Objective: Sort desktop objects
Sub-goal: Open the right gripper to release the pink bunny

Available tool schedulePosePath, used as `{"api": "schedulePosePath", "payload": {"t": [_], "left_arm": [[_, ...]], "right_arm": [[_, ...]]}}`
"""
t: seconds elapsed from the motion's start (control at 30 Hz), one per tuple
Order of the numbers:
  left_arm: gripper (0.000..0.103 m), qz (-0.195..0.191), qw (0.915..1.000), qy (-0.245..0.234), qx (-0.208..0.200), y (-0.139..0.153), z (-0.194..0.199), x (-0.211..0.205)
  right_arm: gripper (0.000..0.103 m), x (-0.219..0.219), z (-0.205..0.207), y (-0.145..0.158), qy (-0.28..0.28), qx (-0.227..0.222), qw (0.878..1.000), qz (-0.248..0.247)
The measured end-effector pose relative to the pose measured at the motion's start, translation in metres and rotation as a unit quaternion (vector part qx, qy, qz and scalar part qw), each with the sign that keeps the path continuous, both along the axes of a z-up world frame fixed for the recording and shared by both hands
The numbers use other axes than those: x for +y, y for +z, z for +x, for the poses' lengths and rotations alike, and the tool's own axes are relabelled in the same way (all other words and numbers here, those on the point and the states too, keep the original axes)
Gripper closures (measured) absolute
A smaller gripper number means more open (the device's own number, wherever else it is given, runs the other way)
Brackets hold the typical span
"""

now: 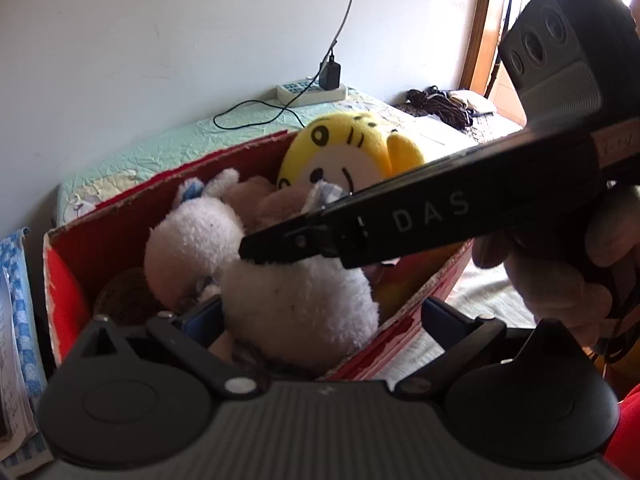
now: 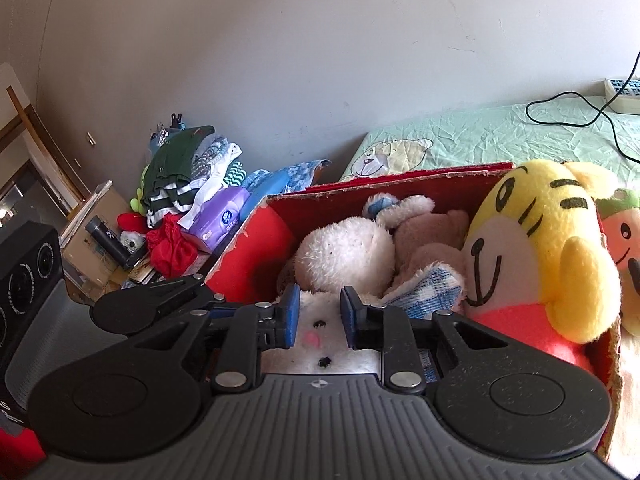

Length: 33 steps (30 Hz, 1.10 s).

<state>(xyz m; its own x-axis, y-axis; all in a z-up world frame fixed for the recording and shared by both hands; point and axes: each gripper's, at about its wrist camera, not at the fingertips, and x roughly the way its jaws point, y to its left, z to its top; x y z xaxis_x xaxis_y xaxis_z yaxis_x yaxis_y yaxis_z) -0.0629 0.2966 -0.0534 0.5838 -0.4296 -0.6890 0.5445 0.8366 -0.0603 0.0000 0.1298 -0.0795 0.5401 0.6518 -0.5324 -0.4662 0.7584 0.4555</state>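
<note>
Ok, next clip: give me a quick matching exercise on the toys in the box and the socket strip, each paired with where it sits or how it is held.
Things:
1. white plush toy
2. yellow tiger toy
3. power strip
4. purple tissue pack

Places:
A. on the green bed sheet by the wall
B. in the clutter pile left of the red box
C. upright at the right end of the box
D. between the right claw fingers

Pairs: 1-D, 2-C, 3-A, 4-B

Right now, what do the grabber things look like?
Both are black plastic with ribbed grey bodies, round discs and silver rivets. The right gripper has blue fingers. In the left view its side reads "DAS" in white, beside three round lenses.
</note>
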Motion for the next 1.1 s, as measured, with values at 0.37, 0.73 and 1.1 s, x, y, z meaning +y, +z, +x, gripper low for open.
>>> {"api": "schedulePosePath", "payload": {"t": [0.37,0.73,1.1], "left_arm": [[0.002,0.029,0.9996,0.001,0.001,-0.012,-0.001,-0.001],[0.002,0.002,0.9995,0.029,0.013,-0.007,-0.005,0.011],[0.001,-0.007,0.9982,0.052,0.03,-0.009,-0.003,0.01]], "right_arm": [[0.076,-0.009,0.001,-0.008,-0.033,0.021,0.999,0.037],[0.076,-0.01,-0.012,0.003,-0.04,0.007,0.998,0.052],[0.076,-0.014,-0.023,-0.001,-0.065,0.007,0.997,0.029]]}}
